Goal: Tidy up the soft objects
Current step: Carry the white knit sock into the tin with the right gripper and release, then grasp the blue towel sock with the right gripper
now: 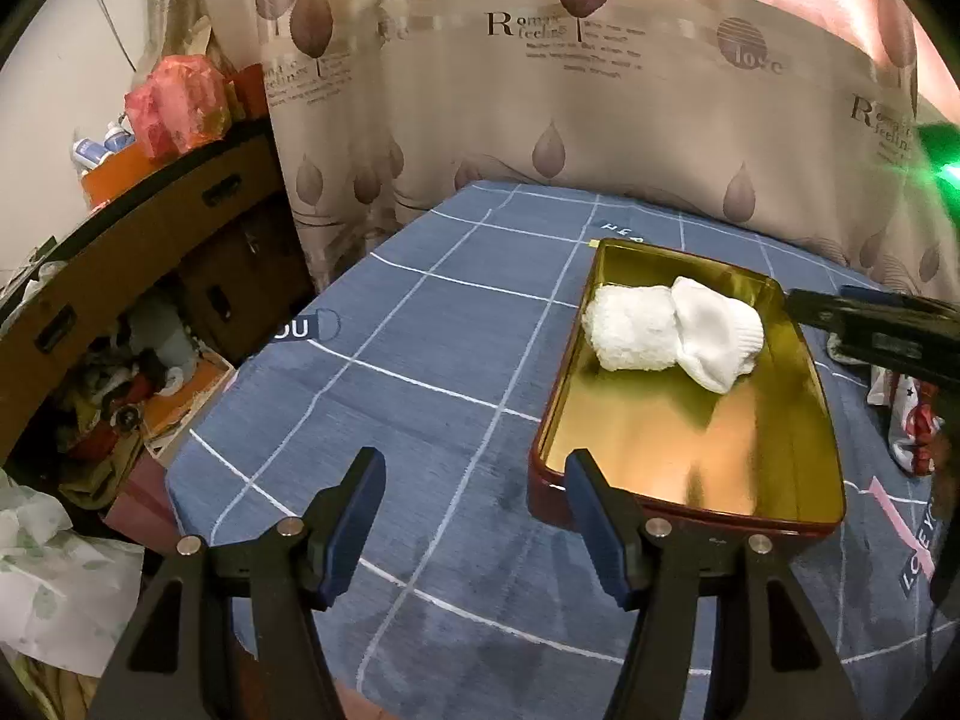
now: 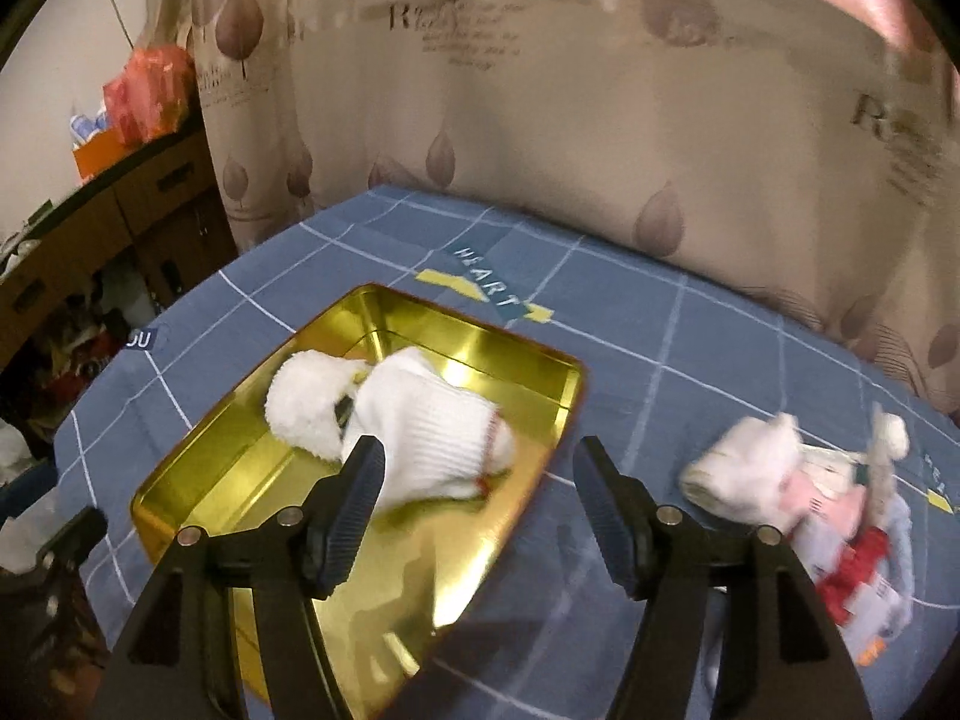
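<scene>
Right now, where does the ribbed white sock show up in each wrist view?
Left wrist view: the ribbed white sock lies right of centre, in the far half of the gold tin, against the fluffy white roll.
Right wrist view: the sock is at centre, just beyond the left fingertip, blurred.
Shared landmark: the gold tin on the blue checked cloth.

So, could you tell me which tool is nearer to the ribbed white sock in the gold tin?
Right. The right tool hangs open just over the ribbed white sock in the gold tin; the left tool waits open at the tin's near end, well short of it.
</scene>
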`<state>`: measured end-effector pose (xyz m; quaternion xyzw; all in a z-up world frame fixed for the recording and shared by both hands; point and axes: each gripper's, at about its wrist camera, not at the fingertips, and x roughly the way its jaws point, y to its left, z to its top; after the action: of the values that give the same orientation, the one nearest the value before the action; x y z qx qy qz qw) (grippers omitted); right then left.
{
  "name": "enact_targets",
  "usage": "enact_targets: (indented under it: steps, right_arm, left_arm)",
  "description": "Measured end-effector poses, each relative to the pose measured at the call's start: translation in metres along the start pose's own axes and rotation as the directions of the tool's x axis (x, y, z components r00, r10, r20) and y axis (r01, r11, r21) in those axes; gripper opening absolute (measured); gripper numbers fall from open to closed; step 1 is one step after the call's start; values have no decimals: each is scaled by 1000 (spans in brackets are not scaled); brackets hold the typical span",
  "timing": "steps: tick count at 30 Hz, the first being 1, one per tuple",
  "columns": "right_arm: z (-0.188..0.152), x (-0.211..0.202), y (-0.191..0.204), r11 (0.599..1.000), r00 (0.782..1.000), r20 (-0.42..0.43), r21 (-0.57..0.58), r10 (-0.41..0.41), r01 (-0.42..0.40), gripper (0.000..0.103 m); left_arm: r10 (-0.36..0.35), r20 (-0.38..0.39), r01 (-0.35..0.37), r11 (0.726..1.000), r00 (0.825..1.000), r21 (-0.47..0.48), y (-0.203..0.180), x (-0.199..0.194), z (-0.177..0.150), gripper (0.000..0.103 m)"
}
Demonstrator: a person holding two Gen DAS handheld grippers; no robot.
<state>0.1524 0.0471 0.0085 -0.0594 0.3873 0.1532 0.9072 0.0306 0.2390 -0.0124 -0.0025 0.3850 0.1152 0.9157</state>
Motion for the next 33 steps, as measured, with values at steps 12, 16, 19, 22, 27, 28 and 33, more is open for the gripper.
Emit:
enact_targets:
  steps: [12, 16, 19, 22, 27, 28, 33]
  right_arm:
    - [-30, -64, -99, 984, 991, 41, 125, -130, 124, 63]
    - [-39, -74, -142, 967, 980, 30, 172, -197, 189, 63]
    - [-46, -75, -171, 951, 970, 21, 205, -242, 233, 63]
    - [-55, -72, -200, 935, 962, -3, 235, -273, 266, 63]
    - [-72, -58, -237, 915, 957, -56, 282, -285, 289, 63]
    - [-74, -55, -243, 912, 956, -66, 290, -285, 291, 63]
    - [-81, -32, -266, 907, 959, -118, 315, -256, 281, 63]
  left_arm:
    - [13, -8, -13, 999, 1000, 40, -12, 2, -5, 64]
    - [-30, -16, 31, 999, 999, 36, -13, 2, -6, 64]
    - [-61, -5, 61, 998, 998, 19, -13, -2, -6, 64]
    - [-70, 19, 69, 997, 997, 25, -16, -8, -5, 64]
    - [-81, 63, 77, 994, 995, 74, -28, -18, -6, 64]
    - [-85, 76, 78, 993, 993, 89, -31, -21, -6, 64]
    - [-146, 69, 135, 980, 987, 144, -50, -31, -7, 64]
